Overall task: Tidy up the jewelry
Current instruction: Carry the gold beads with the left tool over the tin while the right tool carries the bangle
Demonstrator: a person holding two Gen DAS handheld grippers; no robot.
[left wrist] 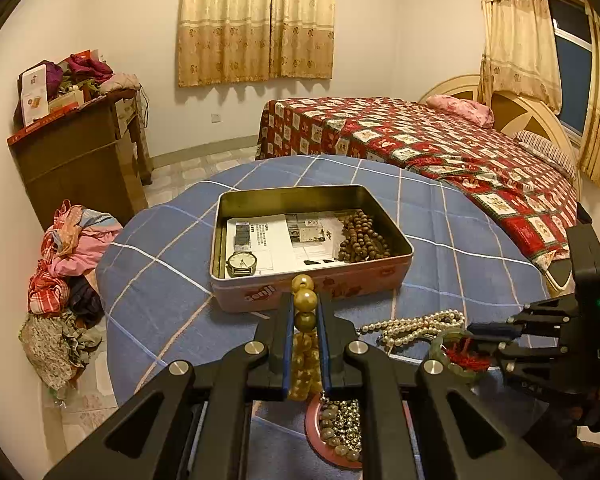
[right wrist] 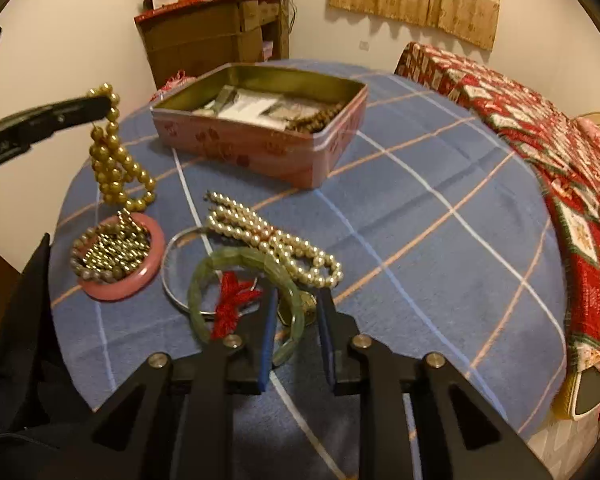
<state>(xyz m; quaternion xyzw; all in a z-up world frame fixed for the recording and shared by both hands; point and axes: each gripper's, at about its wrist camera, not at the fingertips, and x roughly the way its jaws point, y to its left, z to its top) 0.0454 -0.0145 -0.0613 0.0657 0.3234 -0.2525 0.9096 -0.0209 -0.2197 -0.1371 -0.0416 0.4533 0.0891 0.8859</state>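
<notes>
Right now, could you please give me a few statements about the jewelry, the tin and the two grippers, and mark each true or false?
1. The left gripper is shut on the gold bead necklace, which hangs above the table. True.
2. The tin is closed with a lid. False: it is open, with a watch and brown beads inside.
3. The right gripper is open around the green bangle. True.
4. The pearl necklace lies inside the tin. False: it lies on the blue tablecloth.
5. The pink bangle is empty. False: small beads lie inside its ring.
</notes>
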